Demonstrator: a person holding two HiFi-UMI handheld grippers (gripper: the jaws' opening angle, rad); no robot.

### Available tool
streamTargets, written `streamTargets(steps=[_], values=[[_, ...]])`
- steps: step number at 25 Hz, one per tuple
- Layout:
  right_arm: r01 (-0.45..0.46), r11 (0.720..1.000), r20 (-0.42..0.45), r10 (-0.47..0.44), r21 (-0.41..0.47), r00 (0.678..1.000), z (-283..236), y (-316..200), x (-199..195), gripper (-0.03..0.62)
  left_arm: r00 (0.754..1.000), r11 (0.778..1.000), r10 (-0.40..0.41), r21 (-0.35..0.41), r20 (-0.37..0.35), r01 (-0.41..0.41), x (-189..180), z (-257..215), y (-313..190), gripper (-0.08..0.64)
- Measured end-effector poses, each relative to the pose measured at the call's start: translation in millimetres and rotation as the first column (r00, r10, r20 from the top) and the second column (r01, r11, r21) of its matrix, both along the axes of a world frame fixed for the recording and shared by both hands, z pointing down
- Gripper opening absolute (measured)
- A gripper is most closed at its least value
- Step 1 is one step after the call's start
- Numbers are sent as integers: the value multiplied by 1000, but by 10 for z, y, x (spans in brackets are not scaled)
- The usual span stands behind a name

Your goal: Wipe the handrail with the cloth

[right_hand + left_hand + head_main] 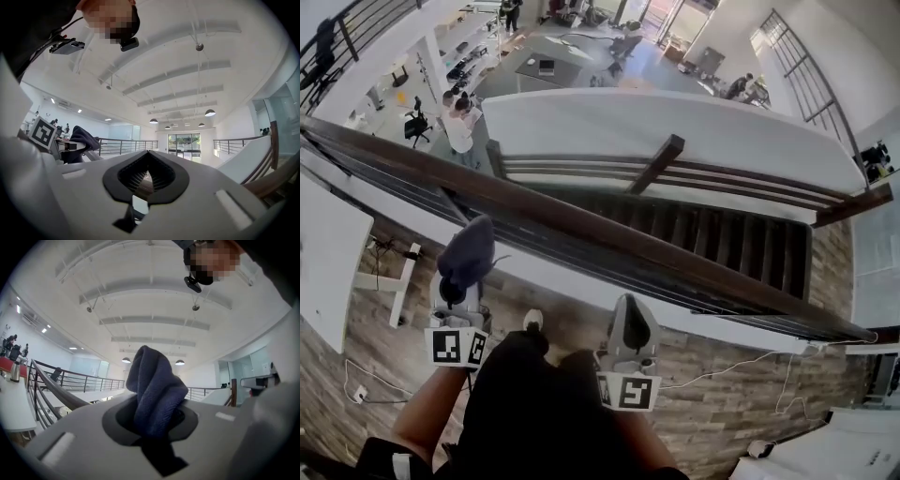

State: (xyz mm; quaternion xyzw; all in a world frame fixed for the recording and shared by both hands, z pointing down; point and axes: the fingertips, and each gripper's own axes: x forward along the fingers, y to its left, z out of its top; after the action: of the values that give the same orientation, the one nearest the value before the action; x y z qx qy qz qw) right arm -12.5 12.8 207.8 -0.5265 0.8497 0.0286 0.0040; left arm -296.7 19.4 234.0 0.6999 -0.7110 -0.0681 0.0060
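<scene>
Left gripper (pixel 157 420) clamped the blue cloth (pixel 154 385), right gripper (pixel 146 176) closed empty, handrail (pixel 609 239) looked still unwiped

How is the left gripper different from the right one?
The left gripper is shut on a dark blue cloth; the right gripper is shut on nothing. The left gripper's cloth reaches close to the handrail; the right gripper sits farther back. Both carry marker cubes.

Dark blue cloth (pixel 154 390), brown handrail (pixel 581 227) (perhaps wood-grained).
</scene>
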Motion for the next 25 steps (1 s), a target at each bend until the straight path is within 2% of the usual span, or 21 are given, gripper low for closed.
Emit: streamTargets(steps=[8,14,17,20,25], values=[[75,997,-4,-75,2,997,-112,-267,-131,2,994,994,-105,-23,1,105,-387,94,-255,72],[71,997,-18,-71,-14,997,-52,-347,-198,2,984,984,-176,-39,10,176,-987,219,-569,72],[84,996,-22,-84,-17,996,-35,-347,-292,2,981,980,-191,-44,22,192,-1264,244,-774,72],[60,998,-20,-60,-17,998,-36,-376,-314,2,982,980,-189,-52,28,190,-1465,282,-953,72],[29,999,-51,-31,-42,998,35,-420,-302,2,984,979,-171,-105,57,176,-1670,442,-1195,71]])
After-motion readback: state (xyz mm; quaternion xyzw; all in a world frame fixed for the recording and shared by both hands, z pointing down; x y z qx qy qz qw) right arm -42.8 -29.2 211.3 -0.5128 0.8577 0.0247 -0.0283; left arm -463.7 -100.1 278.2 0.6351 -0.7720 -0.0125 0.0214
